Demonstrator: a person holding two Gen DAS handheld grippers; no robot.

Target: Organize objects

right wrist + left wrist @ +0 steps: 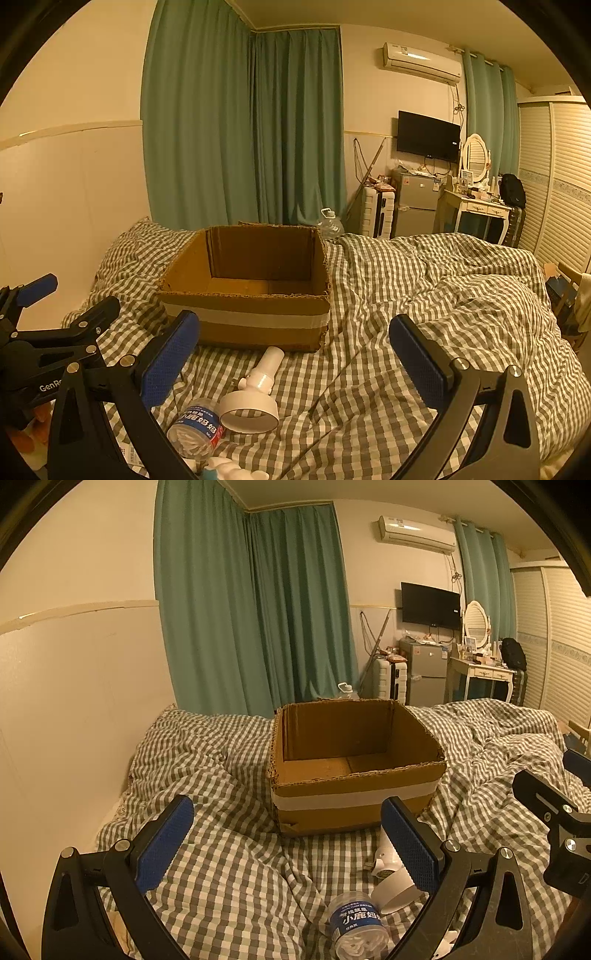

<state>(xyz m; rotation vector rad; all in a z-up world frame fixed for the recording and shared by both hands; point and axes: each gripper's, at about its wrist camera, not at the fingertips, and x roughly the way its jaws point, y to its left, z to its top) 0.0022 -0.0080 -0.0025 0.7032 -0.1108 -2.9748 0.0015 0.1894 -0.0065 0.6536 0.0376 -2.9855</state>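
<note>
left tool (pixel 286 834) wide open, empty | right tool (pixel 293 350) wide open, empty | cardboard box (pixel 247 321) beyond both | white fan (pixel 255 398), clear jar (pixel 195 430) before box, nearer tools

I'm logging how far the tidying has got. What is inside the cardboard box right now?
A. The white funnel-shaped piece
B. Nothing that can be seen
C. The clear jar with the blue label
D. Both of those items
B: the box shows only bare floor, while the jar and the white piece lie on the checked quilt in front of it.
</note>
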